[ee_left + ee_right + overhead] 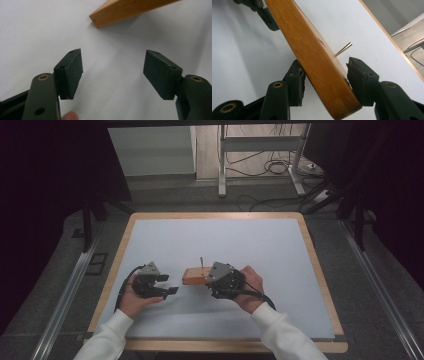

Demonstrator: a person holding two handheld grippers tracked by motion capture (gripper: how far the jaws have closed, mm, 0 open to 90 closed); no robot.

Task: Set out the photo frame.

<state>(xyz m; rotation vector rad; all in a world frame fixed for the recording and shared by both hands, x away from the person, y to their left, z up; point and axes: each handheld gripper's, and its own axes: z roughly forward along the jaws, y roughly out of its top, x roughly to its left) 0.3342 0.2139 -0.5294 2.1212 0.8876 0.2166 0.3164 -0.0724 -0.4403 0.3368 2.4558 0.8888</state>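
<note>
The left gripper [172, 285] is sitting near the table's [280, 240] front edge, its jaws spread wide with nothing between them. Just beside it, the wooden block [195, 276] (a thin peg [201, 262] sticking up from it) is lying toward the front middle, and the right gripper [324, 80] is pinching its end.

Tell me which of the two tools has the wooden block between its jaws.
The right tool: its jaws straddle the wooden block. The left tool stands open over bare white table, the block beyond its tips.
</note>
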